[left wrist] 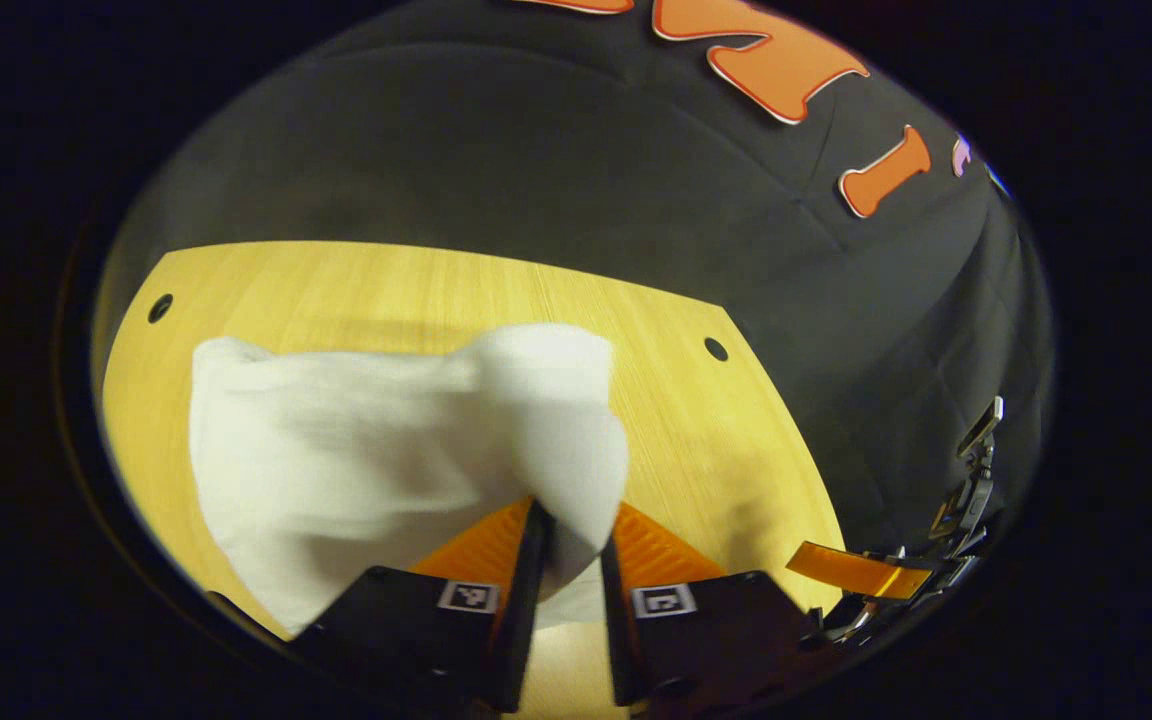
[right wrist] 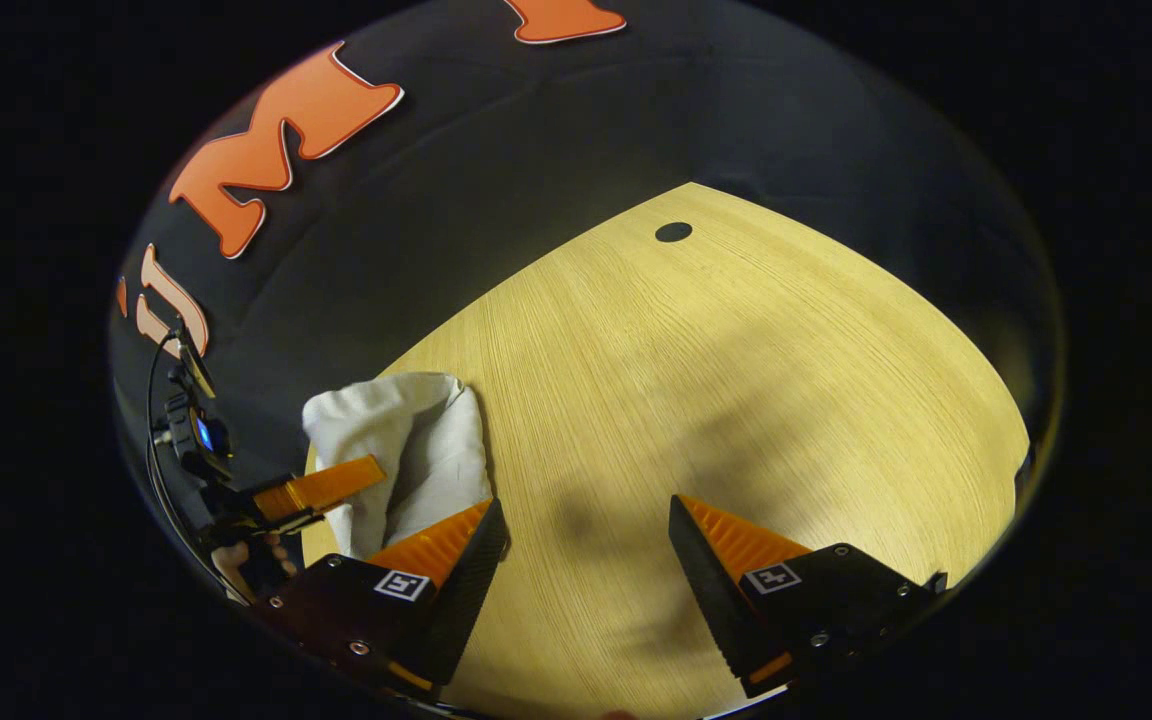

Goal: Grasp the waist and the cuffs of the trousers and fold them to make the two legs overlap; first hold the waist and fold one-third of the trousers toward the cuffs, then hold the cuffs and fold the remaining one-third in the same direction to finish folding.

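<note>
Left gripper (left wrist: 568,535) nearly closed, fingers pinching a bunched fold of the white trousers (left wrist: 356,460), lifted just ahead of the tips. Rest of the cloth spread ahead and to the left of that grip on the wooden table (left wrist: 716,440), blurred. Right gripper (right wrist: 586,530) spread wide, nothing between the fingers, hanging over bare tabletop. Trousers seen there as a crumpled heap just beyond and left of its left finger, the other gripper beside that heap.
</note>
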A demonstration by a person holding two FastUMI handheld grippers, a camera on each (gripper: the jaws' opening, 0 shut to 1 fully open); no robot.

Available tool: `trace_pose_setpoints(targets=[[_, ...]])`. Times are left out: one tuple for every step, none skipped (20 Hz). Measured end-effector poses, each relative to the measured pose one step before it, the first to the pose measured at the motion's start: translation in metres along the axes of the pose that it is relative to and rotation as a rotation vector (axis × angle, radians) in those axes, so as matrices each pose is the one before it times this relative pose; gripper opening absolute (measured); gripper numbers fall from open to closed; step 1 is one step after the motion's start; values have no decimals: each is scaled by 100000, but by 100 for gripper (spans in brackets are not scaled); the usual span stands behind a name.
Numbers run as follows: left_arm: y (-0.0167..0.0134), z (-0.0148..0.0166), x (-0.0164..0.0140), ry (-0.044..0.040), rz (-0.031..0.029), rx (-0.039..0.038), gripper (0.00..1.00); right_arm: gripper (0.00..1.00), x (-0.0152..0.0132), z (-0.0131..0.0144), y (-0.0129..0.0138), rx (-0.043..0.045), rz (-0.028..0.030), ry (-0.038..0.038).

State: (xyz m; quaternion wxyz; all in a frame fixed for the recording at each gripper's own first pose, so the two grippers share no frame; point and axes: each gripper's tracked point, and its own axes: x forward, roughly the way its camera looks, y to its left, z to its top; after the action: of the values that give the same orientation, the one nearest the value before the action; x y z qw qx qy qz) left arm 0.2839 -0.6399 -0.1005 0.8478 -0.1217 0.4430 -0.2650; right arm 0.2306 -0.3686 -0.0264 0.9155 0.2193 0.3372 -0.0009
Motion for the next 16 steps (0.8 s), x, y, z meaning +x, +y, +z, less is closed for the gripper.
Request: trace_pose_setpoints(targets=[[-405,-840,132,1478,-910,-134,44,98,35,35,136,-21,252,-118],[-546,-684,-80,967,-1515,275,58,98,-98,-36,131,3,162,116],[-115,-422,-11,-128,456,1112,72,98,-15,-25,283,-258,160,-77],[144,-284,-281,-515,1334,1553,86,98,-123,-34,232,-774,157,-103],[279,-92,-446,-1116,2053,1413,100,98,18,84,224,-1288,-16,-315],[63,14,-392,-1665,1176,1026,98,98,93,148,226,-1623,36,-475],[148,291,-696,-2296,983,547,96,98,-271,238,544,-1925,274,-788],[428,458,-645,-2540,796,39,99,98,-236,358,563,-1773,612,-698],[584,675,-907,-2957,902,-9,100,98,-118,550,868,-1695,700,-1052],[990,1155,-1174,-3450,1608,504,100,98,-65,568,809,-1739,696,-1159],[791,922,-857,-3790,2394,1276,99,98,-194,576,738,-1771,763,-1251],[725,937,-1028,-3634,3070,1456,99,98,-152,704,872,-2204,928,-1536],[781,1231,-1043,-3769,2680,1072,99,98,-246,746,749,-2600,696,-1765],[780,1308,-991,-3815,2522,249,99,98,-233,952,822,-2660,834,-2267],[603,812,-1208,-4017,2010,-514,99,98,-459,1043,918,-2557,1172,-2726],[631,994,-1273,-4131,2282,-587,99,98,-286,1098,883,-2055,1341,-3027]])
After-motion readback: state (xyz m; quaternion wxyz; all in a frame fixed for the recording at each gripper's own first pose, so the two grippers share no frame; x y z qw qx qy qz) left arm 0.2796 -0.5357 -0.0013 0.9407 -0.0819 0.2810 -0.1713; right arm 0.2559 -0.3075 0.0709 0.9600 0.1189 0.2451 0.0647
